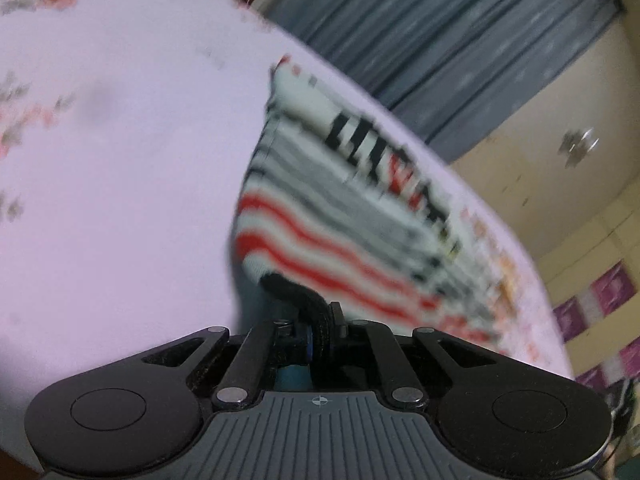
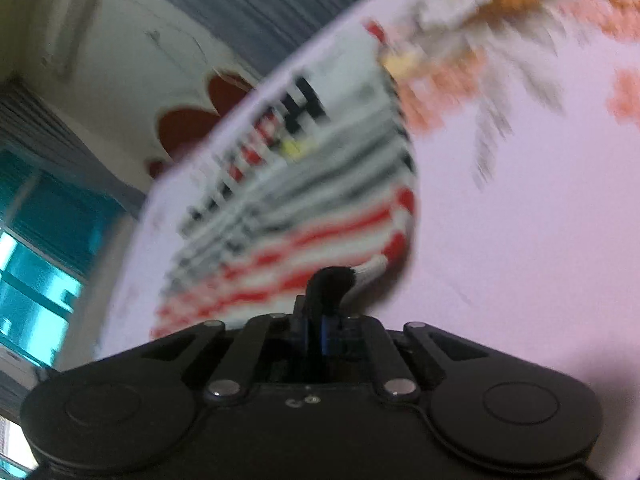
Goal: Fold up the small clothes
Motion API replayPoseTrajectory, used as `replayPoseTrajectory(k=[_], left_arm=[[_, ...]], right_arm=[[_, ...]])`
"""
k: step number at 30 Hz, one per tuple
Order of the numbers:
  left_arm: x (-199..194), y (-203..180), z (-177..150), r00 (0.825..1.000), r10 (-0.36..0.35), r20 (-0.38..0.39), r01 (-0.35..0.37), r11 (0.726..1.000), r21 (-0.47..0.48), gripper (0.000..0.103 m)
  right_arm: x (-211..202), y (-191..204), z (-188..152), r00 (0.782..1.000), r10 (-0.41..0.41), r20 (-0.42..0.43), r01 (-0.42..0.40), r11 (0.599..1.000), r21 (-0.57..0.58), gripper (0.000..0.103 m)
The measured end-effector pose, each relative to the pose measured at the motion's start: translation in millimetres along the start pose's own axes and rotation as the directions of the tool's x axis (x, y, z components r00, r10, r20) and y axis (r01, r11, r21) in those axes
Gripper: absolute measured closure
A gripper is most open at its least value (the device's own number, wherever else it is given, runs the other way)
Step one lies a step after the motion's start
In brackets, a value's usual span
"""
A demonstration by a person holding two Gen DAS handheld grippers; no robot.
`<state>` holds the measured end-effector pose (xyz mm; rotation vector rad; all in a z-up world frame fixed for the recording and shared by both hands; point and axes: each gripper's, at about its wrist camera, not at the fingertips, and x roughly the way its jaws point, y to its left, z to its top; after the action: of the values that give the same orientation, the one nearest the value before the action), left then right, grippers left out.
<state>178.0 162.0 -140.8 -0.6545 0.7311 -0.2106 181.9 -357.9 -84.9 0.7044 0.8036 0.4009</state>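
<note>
A small white garment (image 1: 340,208) with red, grey and black stripes and dark lettering lies on a pale pink floral sheet (image 1: 120,160). In the left wrist view my left gripper (image 1: 320,320) is shut on the garment's black edge trim (image 1: 288,288) at its near left corner. The right wrist view shows the same garment (image 2: 304,216) from the other side. There my right gripper (image 2: 320,312) is shut on the black trim (image 2: 332,280) at the near right corner. Both views are blurred.
The sheet (image 2: 520,240) stretches wide on either side of the garment, with a floral print (image 2: 460,60) beyond it. Behind the bed edge hang grey curtains (image 1: 440,40). A cream wall (image 1: 560,140), a red heart shape (image 2: 192,120) and a window (image 2: 36,240) lie further back.
</note>
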Motion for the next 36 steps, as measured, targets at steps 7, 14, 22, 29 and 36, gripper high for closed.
replayPoseTrajectory(k=[7, 14, 22, 29, 36], left_arm=[[38, -23, 91, 0.993, -0.059, 0.104, 0.057, 0.998, 0.024, 0.097], [132, -34, 189, 0.996, -0.035, 0.081, 0.034, 0.999, 0.016, 0.097], [246, -18, 255, 0.998, 0.034, -0.048, -0.034, 0.999, -0.009, 0.097], [258, -3, 268, 0.994, -0.094, 0.06, 0.1, 0.991, -0.095, 0.046], [236, -32, 268, 0.994, 0.073, 0.077, -0.093, 0.947, 0.308, 0.035]], right_arm=[[16, 32, 88, 0.992, 0.036, 0.121, -0.03, 0.998, -0.05, 0.097], [92, 35, 187, 0.99, -0.009, 0.143, 0.004, 0.999, 0.033, 0.097], [192, -3, 256, 0.995, -0.08, 0.068, 0.065, 0.978, 0.199, 0.097], [206, -11, 268, 0.978, -0.092, 0.19, 0.063, 0.986, 0.151, 0.032], [175, 5, 259, 0.976, -0.131, 0.172, 0.156, 0.978, -0.137, 0.049]])
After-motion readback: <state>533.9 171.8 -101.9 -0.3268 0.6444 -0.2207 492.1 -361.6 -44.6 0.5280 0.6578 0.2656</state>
